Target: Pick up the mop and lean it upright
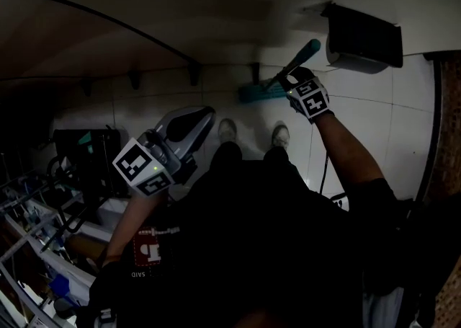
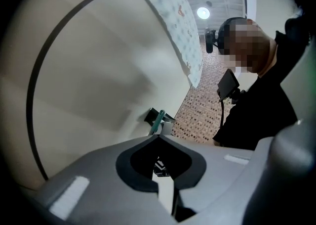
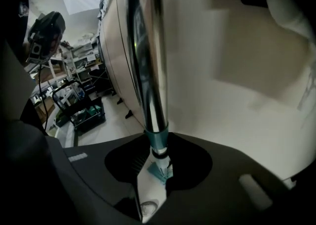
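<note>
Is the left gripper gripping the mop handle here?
No, the left gripper has nothing between its fingers, while the right gripper clamps the mop handle.

— Head view?
— High up, facing steeply down over the person's torso [image 1: 252,233] to the floor [image 1: 403,125].
— The gripper views?
— Behind their jaws: right is close on the mop [image 3: 148,46]; left sees that mop farther off.
</note>
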`<control>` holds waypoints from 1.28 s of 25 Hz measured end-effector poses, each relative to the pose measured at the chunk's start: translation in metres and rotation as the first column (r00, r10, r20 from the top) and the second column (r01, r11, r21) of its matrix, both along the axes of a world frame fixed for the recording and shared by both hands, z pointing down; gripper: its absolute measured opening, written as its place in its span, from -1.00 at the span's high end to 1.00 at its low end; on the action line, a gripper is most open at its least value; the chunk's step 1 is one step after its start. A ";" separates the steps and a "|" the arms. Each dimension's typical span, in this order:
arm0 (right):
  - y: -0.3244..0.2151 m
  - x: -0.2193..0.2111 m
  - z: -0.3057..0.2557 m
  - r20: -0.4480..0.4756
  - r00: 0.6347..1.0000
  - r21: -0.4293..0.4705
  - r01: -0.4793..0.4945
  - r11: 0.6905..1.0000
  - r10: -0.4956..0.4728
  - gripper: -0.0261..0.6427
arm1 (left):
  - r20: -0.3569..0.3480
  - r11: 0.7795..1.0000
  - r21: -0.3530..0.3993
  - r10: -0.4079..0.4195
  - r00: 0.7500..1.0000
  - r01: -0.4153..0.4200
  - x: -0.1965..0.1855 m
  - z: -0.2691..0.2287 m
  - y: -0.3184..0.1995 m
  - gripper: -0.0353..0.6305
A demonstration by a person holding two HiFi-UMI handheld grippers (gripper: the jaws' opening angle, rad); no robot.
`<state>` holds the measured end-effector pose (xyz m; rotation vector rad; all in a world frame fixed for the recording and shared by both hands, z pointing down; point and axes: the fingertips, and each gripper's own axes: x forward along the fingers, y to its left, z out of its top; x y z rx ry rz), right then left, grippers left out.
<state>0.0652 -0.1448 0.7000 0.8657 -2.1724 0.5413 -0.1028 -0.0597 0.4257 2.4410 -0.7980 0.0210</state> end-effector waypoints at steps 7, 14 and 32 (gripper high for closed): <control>-0.017 0.023 0.030 0.004 0.996 -0.039 -0.094 0.995 0.094 0.54 | 0.010 0.999 -0.034 -0.018 1.000 0.019 -0.008 0.013 -0.002 0.91; -0.042 0.037 0.039 0.009 0.989 -0.050 -0.147 0.988 0.147 0.54 | 0.017 0.999 -0.029 -0.019 1.000 0.019 -0.008 0.011 -0.003 0.91; -0.068 0.052 0.033 0.036 0.952 -0.117 -0.299 0.947 0.305 0.27 | 0.024 0.999 -0.030 -0.021 1.000 0.021 -0.008 0.011 0.000 0.91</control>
